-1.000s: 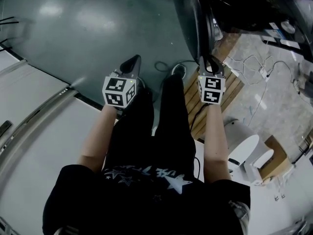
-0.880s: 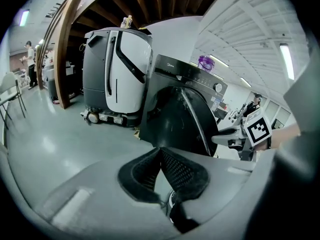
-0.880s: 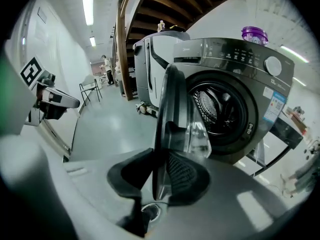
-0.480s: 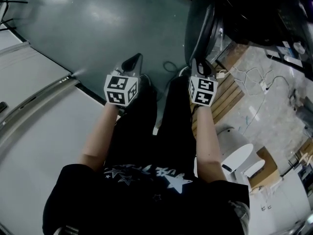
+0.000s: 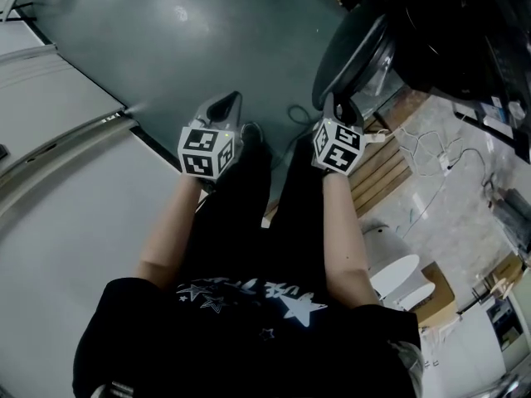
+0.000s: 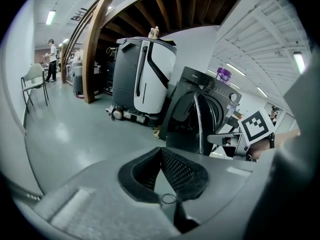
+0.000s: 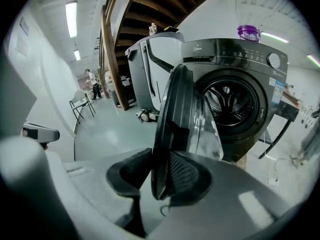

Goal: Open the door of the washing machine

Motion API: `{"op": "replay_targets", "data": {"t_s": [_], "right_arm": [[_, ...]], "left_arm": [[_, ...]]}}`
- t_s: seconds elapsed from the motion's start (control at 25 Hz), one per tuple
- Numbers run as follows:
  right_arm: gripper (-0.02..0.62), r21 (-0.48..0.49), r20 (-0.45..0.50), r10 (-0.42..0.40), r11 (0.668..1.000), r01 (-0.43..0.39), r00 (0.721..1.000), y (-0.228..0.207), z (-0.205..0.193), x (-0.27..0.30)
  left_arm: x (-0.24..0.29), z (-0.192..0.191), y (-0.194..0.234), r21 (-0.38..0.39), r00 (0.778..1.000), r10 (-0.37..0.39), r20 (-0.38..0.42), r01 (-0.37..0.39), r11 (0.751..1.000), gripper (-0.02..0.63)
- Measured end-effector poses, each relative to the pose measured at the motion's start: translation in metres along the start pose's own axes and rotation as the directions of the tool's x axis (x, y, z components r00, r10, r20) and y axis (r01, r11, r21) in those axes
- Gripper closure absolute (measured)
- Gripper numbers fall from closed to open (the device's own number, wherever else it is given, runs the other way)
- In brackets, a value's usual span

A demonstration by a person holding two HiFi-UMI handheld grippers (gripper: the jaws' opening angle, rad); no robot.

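Only its own view shows the right gripper (image 7: 160, 156) fingers, just widened, clamping the washing machine (image 7: 240, 59) door (image 7: 175, 119) rim; left gripper (image 6: 160, 151) fingers closed, empty.

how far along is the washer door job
Done: the door stands swung well off the drum opening. In hand: the right gripper holds its rim between fingers that have just been opening. Remaining: probably only letting go; the left gripper is shut, empty.
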State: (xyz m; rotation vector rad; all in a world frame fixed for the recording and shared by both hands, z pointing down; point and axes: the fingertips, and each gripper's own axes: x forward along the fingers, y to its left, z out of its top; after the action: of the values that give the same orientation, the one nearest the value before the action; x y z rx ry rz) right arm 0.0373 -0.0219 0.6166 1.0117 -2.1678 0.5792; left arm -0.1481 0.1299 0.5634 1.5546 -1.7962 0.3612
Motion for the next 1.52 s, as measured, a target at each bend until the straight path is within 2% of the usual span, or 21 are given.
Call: {"op": "replay_targets", "data": {"t_s": [0.32,0.72,1.04,1.32,1.52], "right_arm": [[0.479,0.024,-0.006,0.006,1.0,-0.006,1.0,0.048,0.011,0.02],[0.474,0.097,-0.04,-0.041,0.994,0.045,0.998,0.111,0.039,0.057],[0.466,0.162,-0.056,-0.04,0.986,0.049,0.998,0.156,0.065,0.091],[0.46,0.193,-0.038,-0.009,0.981,0.017,0.999,0.192,0.093,0.119],[0.457,0.189,-0.03,0.0,0.982,0.006,1.0,0.211,0.113,0.139]], "left_arm": [[-0.018,-0.007,0.04,-0.058,0.999,0.039,0.023,-0.038,0.998,0.595],[-0.039,-0.007,0.111,-0.13,0.995,0.085,0.05,-0.078,0.988,0.595],[-0.062,-0.008,0.173,-0.223,0.974,0.212,0.08,-0.19,0.956,0.595],[-0.067,-0.014,0.194,-0.251,0.968,0.243,0.065,-0.22,0.943,0.595],[-0.063,0.0,0.212,-0.254,0.962,0.265,0.066,-0.241,0.937,0.595]]}}
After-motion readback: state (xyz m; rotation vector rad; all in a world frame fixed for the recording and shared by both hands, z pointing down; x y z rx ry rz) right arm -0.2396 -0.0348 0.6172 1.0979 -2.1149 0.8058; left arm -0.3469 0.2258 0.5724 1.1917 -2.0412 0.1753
